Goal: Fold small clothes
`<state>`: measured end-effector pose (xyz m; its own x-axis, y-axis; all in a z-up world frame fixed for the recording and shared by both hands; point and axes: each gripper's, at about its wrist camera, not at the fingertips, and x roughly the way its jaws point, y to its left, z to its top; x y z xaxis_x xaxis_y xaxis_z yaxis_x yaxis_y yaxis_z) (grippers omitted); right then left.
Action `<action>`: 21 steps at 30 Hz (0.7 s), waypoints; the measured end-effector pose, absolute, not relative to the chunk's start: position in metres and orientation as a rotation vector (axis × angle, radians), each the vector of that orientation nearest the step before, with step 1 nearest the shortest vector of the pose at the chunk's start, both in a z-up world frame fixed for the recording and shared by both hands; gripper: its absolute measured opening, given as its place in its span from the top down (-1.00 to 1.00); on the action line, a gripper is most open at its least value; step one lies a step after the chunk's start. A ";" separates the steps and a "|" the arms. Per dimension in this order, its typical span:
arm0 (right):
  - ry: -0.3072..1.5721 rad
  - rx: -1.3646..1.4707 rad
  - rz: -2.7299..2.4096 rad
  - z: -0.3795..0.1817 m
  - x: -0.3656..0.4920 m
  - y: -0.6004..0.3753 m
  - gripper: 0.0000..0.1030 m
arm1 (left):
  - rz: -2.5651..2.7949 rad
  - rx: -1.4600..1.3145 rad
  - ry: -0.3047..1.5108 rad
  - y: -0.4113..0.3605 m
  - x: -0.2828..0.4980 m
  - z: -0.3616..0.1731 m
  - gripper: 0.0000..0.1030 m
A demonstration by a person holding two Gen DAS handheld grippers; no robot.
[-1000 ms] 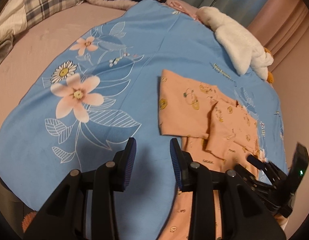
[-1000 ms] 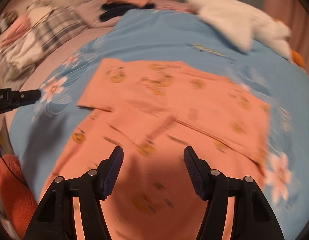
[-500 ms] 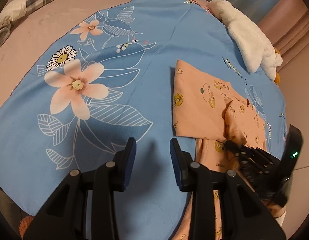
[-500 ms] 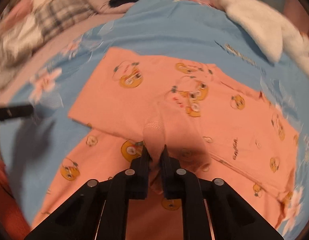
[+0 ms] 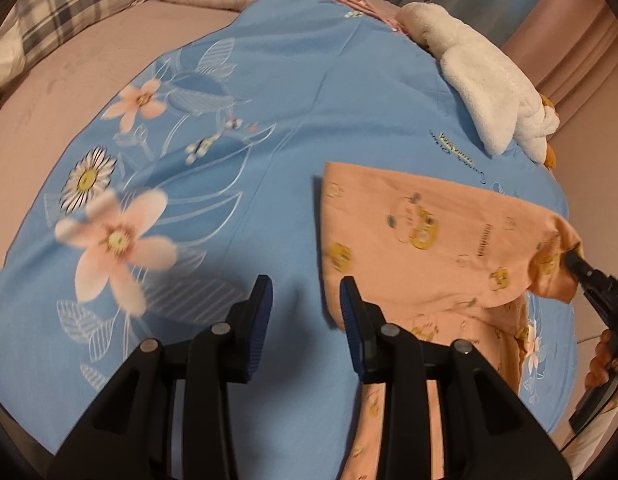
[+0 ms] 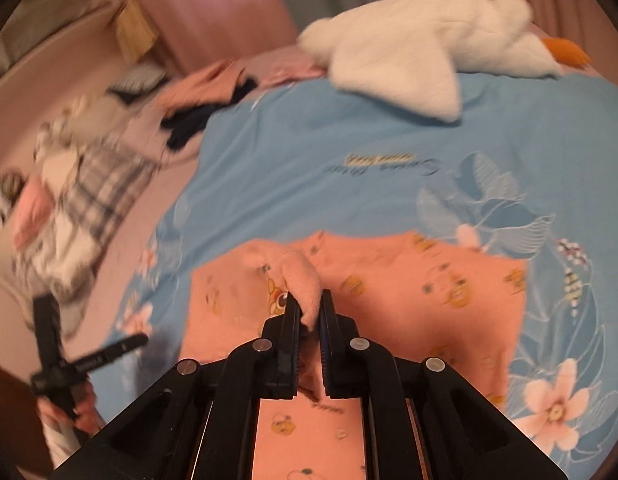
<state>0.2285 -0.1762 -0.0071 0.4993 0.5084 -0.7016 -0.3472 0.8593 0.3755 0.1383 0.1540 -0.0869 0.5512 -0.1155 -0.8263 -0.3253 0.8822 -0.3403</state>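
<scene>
One peach garment (image 5: 421, 248) on my blue floral sheet (image 5: 237, 128), right gripper (image 6: 309, 312) pinching its cuff, left gripper (image 5: 305, 308) partly open, empty (one plush goose (image 6: 421, 52) at 1 o'clock).

left tool (image 5: 305, 300): black plastic, blue ribbed pads, silver round screws
right tool (image 6: 309, 314): same black build, blue pads, silver screws
sleeve (image 6: 61, 436): pale, light cloth

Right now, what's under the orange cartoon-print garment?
The orange cartoon-print garment lies on a blue floral bedsheet, one edge lifted by the right gripper. Sheet directly beneath is covered, unseen.
</scene>
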 end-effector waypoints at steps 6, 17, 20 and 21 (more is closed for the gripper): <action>0.949 0.278 0.423 -0.024 0.245 -0.216 0.81 | 0.097 -0.444 0.989 0.135 0.169 -0.079 0.35; 1.059 0.458 0.330 -0.061 0.244 -0.279 0.81 | 0.029 -0.388 1.082 0.101 0.215 -0.109 0.35; 1.083 0.461 0.292 -0.069 0.247 -0.287 0.81 | 0.025 -0.407 1.113 0.099 0.224 -0.121 0.35; 1.108 0.471 0.271 -0.077 0.251 -0.289 0.81 | 0.029 -0.411 1.127 0.098 0.227 -0.126 0.35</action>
<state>0.2507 -0.2894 -0.0769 0.4275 0.4369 -0.7914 0.0222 0.8701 0.4924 0.2271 0.0984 -0.1255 0.4375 -0.1825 -0.8805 -0.2272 0.9250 -0.3046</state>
